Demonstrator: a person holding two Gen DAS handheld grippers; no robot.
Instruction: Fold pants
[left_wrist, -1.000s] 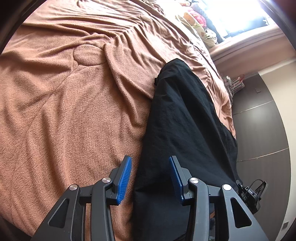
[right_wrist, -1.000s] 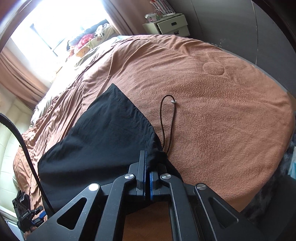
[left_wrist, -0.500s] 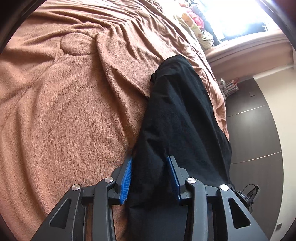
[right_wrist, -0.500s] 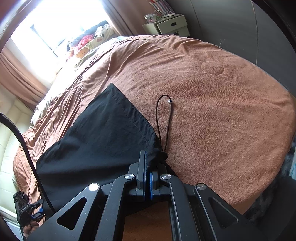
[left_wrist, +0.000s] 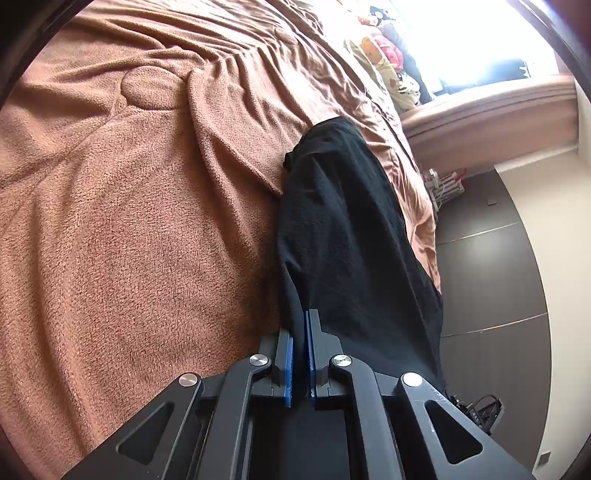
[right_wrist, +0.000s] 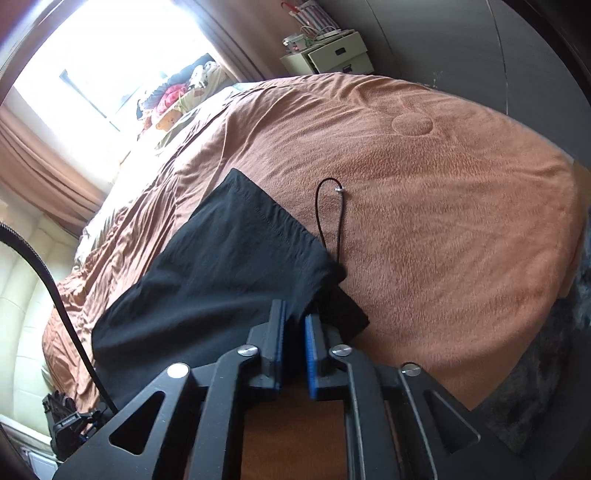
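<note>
From the left wrist, the left gripper (left_wrist: 300, 332) has just closed, pinching the near edge of the limp, light black pants (left_wrist: 347, 229) on the brown blanket (left_wrist: 140, 229); from the right wrist, the right gripper (right_wrist: 293, 321) has just been opening, its pads slack around the waistband corner, a sensible hold for such floppy cloth.

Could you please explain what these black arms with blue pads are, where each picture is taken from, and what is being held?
They are two hand-held grippers, one in each of a person's hands, each with a fisheye camera looking forward along its two fingers. One picture comes from the left gripper, the other from the right gripper. Both look over a bed with a brown blanket, where black pants lie with a thin drawstring looped beside them. The left jaws have just closed and pinch an edge of the pants. The right jaws have just been opening; fabric sits between them, but the pads no longer press it.
</note>
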